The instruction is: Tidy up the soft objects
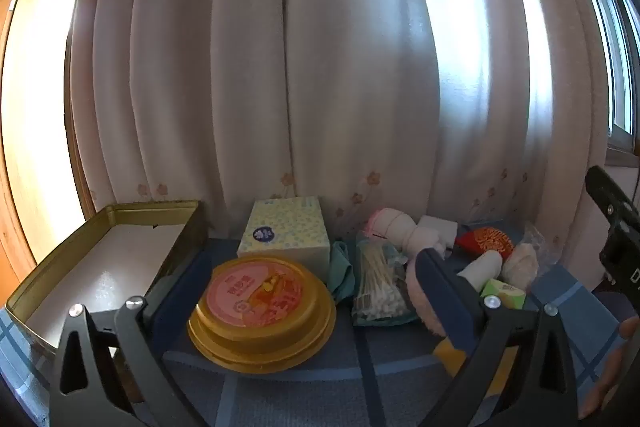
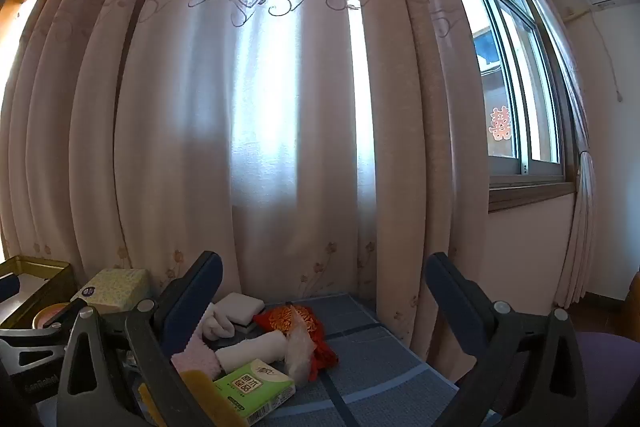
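Note:
A heap of soft things lies on the blue checked tabletop [image 1: 360, 379]. It holds a pink and white plush toy [image 1: 400, 227], a white sponge [image 2: 240, 305], a red embroidered pouch [image 2: 304, 319], a rolled white towel [image 2: 252, 347], a pink fluffy cloth [image 2: 196, 357], a green tissue pack [image 2: 256, 391] and a clear plastic bag [image 2: 300, 351]. My left gripper [image 1: 308, 259] is open and hovers over the near side of the table. My right gripper [image 2: 324, 261] is open too, level, just short of the heap. Neither has anything between its fingers.
An open gold tin [image 1: 100, 259] stands at the left, with a yellow tissue box [image 1: 286, 233] and a round gold container with a pink lid [image 1: 260, 307] beside it. A bag of cotton swabs [image 1: 378, 279] and a teal cloth [image 1: 342, 271] lie mid-table. Curtains [image 2: 280, 147] hang close behind.

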Available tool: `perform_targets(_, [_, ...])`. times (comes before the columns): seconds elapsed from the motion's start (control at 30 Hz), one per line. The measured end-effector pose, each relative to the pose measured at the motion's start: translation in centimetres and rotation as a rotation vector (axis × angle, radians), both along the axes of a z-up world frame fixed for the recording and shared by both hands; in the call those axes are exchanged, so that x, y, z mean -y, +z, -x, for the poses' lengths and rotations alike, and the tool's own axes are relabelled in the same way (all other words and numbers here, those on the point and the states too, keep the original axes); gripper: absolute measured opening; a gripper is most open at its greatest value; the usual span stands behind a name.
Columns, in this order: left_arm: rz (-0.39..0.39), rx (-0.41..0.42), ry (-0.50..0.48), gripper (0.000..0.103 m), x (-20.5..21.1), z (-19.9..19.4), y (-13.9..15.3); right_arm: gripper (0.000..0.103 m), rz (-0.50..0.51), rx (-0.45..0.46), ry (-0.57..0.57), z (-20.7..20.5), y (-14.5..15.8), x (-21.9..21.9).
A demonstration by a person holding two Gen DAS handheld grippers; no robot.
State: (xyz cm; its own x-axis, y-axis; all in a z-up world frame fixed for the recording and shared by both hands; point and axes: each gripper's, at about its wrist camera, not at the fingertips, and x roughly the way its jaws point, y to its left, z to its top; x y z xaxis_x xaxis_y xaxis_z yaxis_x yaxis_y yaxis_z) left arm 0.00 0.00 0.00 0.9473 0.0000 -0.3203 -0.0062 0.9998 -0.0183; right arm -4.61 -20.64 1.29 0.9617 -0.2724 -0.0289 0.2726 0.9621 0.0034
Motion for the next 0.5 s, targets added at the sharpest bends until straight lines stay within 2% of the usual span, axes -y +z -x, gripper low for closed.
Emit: perform_targets(0.5, [-0.022,0.009,-0.026,0.103,0.37,0.36,0.1,0.102,-0.001,-0.002,-0.001,-0.12,0.03,-0.05])
